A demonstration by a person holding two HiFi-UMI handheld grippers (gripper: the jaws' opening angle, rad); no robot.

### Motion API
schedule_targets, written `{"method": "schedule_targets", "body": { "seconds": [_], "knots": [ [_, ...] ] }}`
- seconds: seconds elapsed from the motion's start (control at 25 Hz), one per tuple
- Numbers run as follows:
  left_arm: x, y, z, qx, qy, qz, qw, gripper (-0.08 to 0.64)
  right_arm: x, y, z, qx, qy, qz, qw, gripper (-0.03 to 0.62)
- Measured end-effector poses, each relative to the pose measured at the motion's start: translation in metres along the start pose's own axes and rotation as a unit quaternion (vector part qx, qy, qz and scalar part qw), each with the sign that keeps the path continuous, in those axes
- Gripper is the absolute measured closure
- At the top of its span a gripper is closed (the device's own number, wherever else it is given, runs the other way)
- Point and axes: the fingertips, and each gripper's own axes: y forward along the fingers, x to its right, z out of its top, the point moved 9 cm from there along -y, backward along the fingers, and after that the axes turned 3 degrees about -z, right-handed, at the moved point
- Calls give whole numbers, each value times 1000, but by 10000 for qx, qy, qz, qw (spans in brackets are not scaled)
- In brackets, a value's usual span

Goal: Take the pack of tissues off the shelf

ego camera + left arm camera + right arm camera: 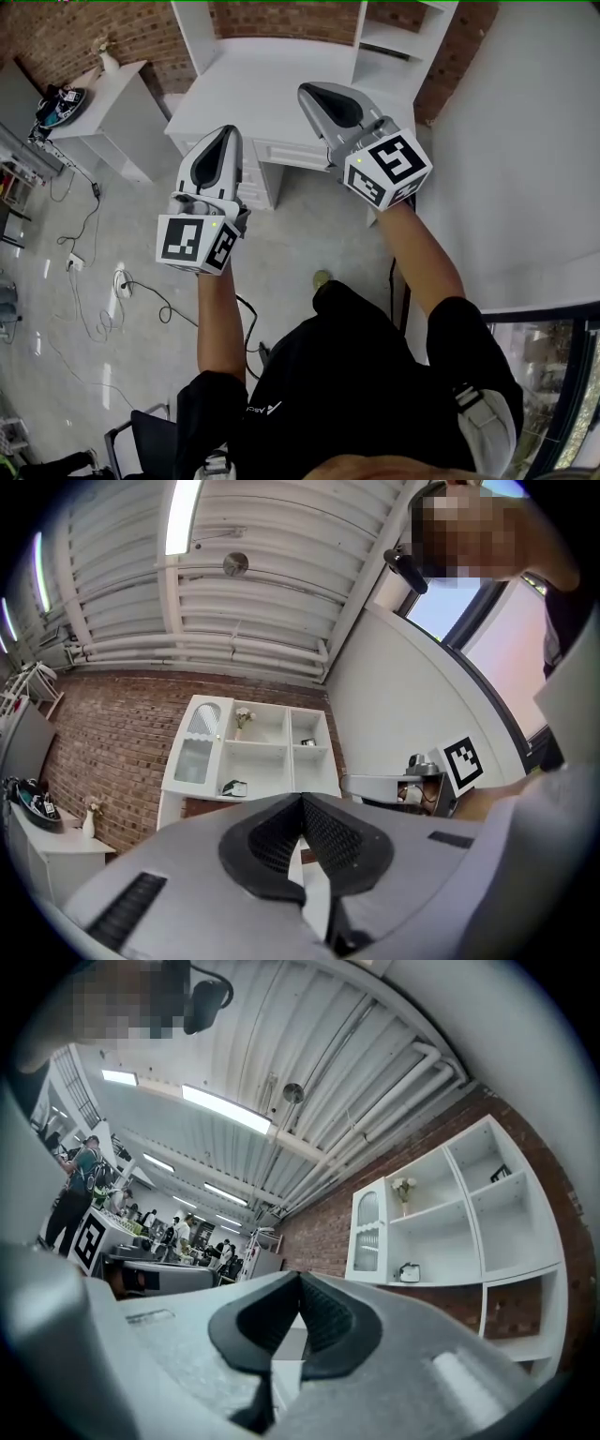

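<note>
The pack of tissues [233, 787] is a small dark-and-white packet on the bottom shelf of the white shelf unit [272, 761] against the brick wall; it also shows in the right gripper view as the pack [409, 1272]. Both grippers are held up in the air, well short of the shelf. My left gripper [302, 799] has its jaws closed tip to tip with nothing between them. My right gripper [300, 1274] is shut and empty too. In the head view the left gripper [225, 131] and right gripper [314, 89] hover over the front of the white desk [272, 75].
A vase of flowers [244, 718] and a small dark item [309, 742] stand on upper shelves. A white side cabinet [112, 108] is at the left, cables [112, 286] lie on the floor, and a white wall [525, 141] is at the right. People stand far off [84, 1171].
</note>
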Motion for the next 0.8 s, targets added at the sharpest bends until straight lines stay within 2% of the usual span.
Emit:
{"method": "schedule_targets", "body": {
  "seconds": [0.2, 0.4, 0.8],
  "knots": [
    [-34, 20, -13, 10, 18, 70, 10000, 561, 23, 43, -14, 33, 9, -35, 10000, 589],
    [-93, 58, -42, -46, 144, 97, 9998, 561, 62, 109, -49, 175, 28, -100, 9998, 589],
    [-201, 211, -71, 26, 206, -7, 9998, 561, 199, 254, -71, 223, -213, -286, 9991, 589]
  ]
}}
